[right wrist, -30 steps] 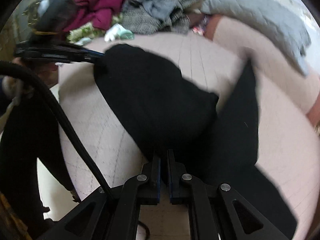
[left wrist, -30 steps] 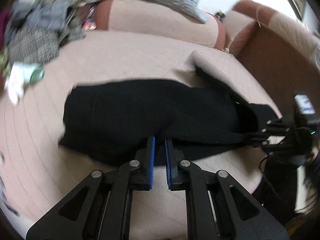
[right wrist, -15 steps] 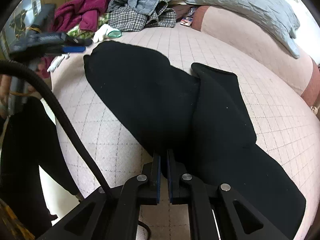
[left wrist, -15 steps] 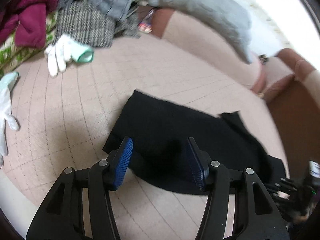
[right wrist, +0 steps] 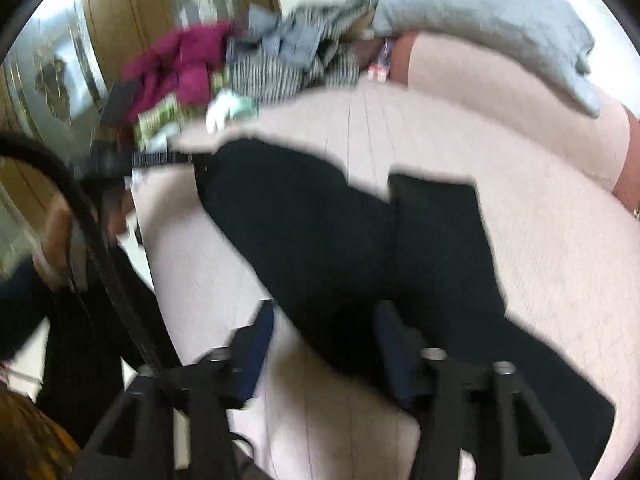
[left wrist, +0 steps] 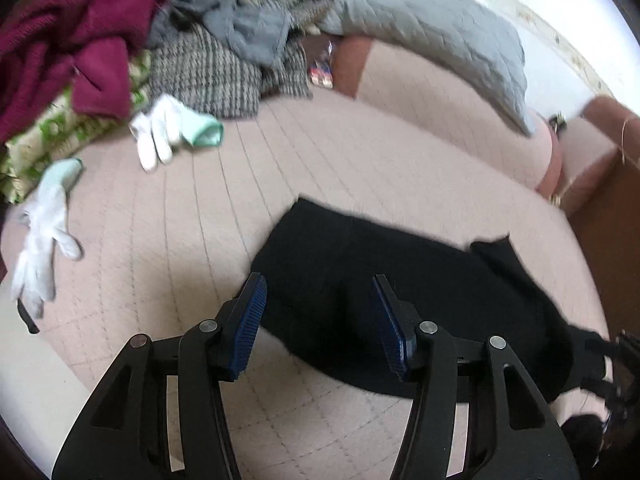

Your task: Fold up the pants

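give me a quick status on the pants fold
Left hand-held gripper open, right hand-held gripper just opened, nothing gripped. Black pants lying folded over on the pink sofa cover. White gloves and clothes pile off to the side, clear.

The left gripper (left wrist: 318,320) hovers with its blue-padded jaws apart and empty over the near edge of the folded black pants (left wrist: 400,292) on the pink quilted bed (left wrist: 360,168), two white gloves (left wrist: 160,136) lying well off to the jaws' left.
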### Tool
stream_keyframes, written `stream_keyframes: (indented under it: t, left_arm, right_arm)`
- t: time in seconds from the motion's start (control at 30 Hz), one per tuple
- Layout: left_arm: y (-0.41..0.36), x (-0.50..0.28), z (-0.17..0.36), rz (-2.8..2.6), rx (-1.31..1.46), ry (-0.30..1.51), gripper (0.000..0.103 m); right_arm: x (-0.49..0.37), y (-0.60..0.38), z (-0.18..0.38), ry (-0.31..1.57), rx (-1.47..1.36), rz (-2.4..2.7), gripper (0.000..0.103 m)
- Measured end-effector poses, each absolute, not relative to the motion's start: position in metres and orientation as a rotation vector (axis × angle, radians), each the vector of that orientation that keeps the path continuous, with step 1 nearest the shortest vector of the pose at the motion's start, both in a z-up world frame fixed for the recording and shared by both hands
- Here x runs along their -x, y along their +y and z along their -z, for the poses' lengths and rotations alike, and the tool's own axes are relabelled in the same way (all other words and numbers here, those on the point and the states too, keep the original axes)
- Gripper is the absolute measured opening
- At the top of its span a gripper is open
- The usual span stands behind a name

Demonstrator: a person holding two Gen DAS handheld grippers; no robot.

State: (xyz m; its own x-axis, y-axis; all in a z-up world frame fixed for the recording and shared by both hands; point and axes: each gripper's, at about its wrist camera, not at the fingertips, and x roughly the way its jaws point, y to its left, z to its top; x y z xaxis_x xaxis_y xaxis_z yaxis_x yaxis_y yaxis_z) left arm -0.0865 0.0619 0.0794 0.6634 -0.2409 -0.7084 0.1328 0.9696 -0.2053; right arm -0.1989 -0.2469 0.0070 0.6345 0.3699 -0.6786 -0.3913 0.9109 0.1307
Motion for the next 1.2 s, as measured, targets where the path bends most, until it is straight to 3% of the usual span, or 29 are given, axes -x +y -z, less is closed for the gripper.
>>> stream_keyframes:
  t: [0.2,0.53,0.57,0.6,0.67,0.7,0.93,1.2]
  left_arm:
    - [0.027,0.083,-0.085,0.300,0.155,0.821,0.053]
    - [-0.033,0.078,-0.047,0.379,0.085,0.917,0.053]
    - [-0.034,0.077,-0.044,0.372,0.075,0.919,0.053]
    - [-0.035,0.077,-0.042,0.370,0.068,0.918,0.053]
    - [-0.037,0.076,-0.041,0.372,0.056,0.909,0.053]
    - [-0.037,0.076,-0.040,0.372,0.055,0.908,0.053]
    - [-0.041,0.078,-0.046,0.400,0.097,0.906,0.053]
    - [-0.075,0.098,-0.058,0.483,0.064,0.870,0.053]
  right_arm:
    - [0.132,-0.260,-0.020,0.740,-0.081,-0.283,0.056]
    - [0.030,-0.244,0.035,0.948,0.096,-0.158,0.055]
    - [0.028,-0.246,0.038,0.951,0.082,-0.161,0.047]
    - [0.025,-0.247,0.041,0.956,0.069,-0.170,0.029]
    - [0.020,-0.252,0.044,0.948,0.051,-0.156,0.019]
    - [0.020,-0.254,0.045,0.939,0.034,-0.162,0.009]
    - [0.061,-0.300,-0.011,0.792,-0.143,-0.136,0.007]
    - [0.189,-0.418,-0.076,0.608,-0.361,0.003,0.006]
